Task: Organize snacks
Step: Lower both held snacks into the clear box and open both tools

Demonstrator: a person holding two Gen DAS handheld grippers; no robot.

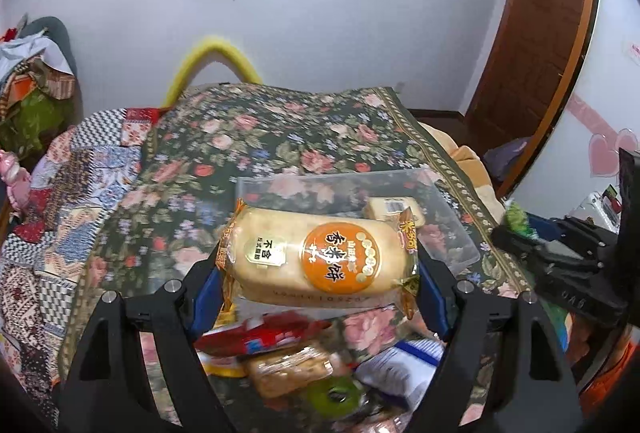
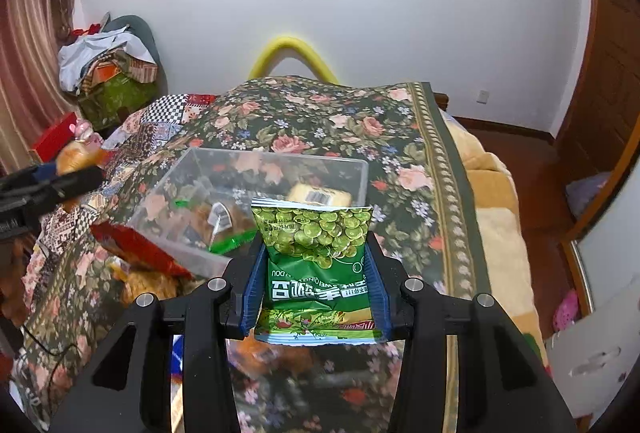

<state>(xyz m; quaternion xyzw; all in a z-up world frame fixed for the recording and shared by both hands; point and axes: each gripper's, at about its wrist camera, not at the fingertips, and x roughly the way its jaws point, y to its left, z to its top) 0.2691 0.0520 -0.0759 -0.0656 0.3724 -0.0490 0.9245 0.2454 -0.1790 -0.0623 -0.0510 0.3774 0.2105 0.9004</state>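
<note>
My left gripper [image 1: 320, 273] is shut on a pale rice-cracker pack with an orange round label [image 1: 320, 257], held above the bed in front of a clear plastic box [image 1: 456, 229]. My right gripper [image 2: 316, 281] is shut on a green pea snack bag [image 2: 318, 265], held just in front of the same clear box [image 2: 192, 169]. A small yellow snack [image 2: 318, 195] and other packets lie in the box. Loose snacks, a red packet [image 1: 256, 337] and a biscuit pack [image 1: 288, 369] among them, lie on the bed below the left gripper.
A floral bedspread [image 2: 360, 137] covers the bed. A yellow curved tube [image 2: 292, 53] stands behind it by the white wall. Piled clothes [image 2: 108, 69] sit at the left, a wooden door [image 1: 532, 45] at the right. The other gripper [image 1: 560, 257] shows at the right.
</note>
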